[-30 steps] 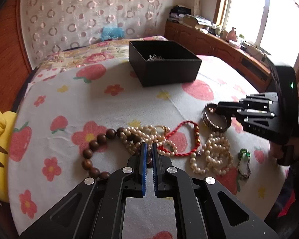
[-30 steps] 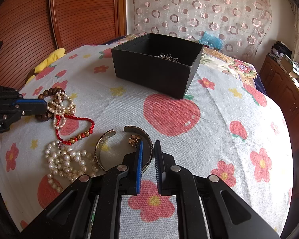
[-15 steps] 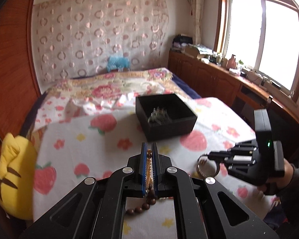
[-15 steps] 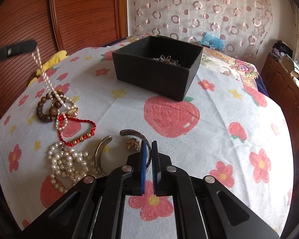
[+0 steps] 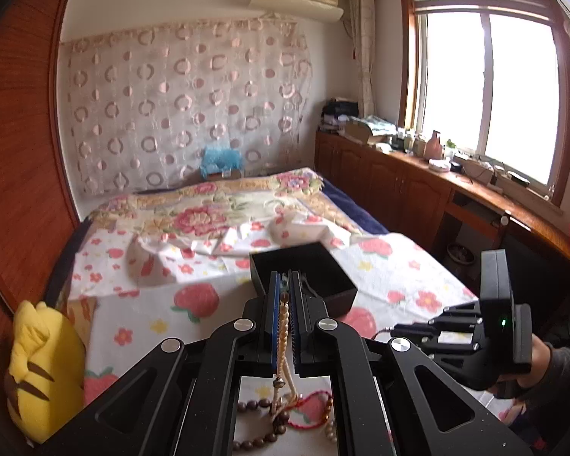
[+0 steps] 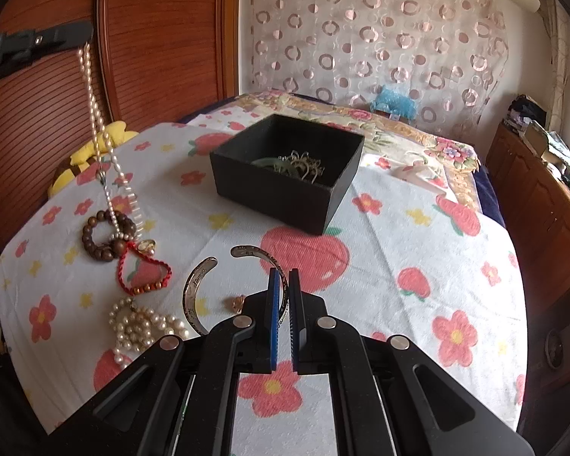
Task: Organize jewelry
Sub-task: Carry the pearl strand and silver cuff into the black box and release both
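Above the strawberry cloth [image 6: 380, 228], left tongs [image 5: 284, 296] have hoisted the pearl strand [image 6: 95, 114] higher; right tongs [image 6: 284, 296] seemingly clamp the bangle [image 6: 193, 296].

**Bed with a fruit-print cloth**

The bed [image 6: 391, 235] is covered by a white cloth with strawberries and flowers. Directly on it lie a black box [image 6: 285, 190], a wooden bead bracelet [image 6: 95, 239], a red cord bracelet [image 6: 144, 273], a pearl pile [image 6: 140, 326] and a small gold charm [image 6: 236, 301].

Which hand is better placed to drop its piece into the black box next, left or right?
Probably the right. Its gripper is shut on the engraved metal cuff bracelet, close to the black rectangular box. The left gripper holds the long pearl strand, whose lower end remains tangled among the brown wooden bead bracelet.
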`<state>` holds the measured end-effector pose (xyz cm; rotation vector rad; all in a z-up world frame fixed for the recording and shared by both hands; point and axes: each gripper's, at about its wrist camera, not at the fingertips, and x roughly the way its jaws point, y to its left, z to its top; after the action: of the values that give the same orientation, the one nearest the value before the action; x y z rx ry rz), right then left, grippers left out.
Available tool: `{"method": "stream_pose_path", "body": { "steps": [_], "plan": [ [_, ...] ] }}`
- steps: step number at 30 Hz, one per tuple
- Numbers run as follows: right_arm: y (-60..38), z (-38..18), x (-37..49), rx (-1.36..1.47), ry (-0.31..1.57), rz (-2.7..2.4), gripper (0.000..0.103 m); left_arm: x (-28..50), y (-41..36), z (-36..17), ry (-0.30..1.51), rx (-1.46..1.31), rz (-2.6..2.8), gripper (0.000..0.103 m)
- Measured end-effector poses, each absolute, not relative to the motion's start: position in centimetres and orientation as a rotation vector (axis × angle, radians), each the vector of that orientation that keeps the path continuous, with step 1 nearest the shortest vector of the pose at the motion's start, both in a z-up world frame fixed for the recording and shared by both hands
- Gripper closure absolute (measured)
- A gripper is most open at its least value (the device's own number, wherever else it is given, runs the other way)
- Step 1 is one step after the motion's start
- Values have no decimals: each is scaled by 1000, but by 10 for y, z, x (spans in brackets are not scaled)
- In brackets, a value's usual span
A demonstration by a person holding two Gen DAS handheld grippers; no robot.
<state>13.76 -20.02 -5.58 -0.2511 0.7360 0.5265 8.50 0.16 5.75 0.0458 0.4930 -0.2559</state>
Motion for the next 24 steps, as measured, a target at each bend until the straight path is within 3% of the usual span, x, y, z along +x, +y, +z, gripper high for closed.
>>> {"method": "stream_pose_path", "body": {
  "steps": [13, 24],
  "plan": [
    [-200, -33, 144, -254, 695, 519, 97, 80, -1, 111, 381, 65, -244, 99],
    [-196, -28, 154, -261, 687, 518, 97, 86, -2, 113, 382, 71, -244, 99]
  ]
}}
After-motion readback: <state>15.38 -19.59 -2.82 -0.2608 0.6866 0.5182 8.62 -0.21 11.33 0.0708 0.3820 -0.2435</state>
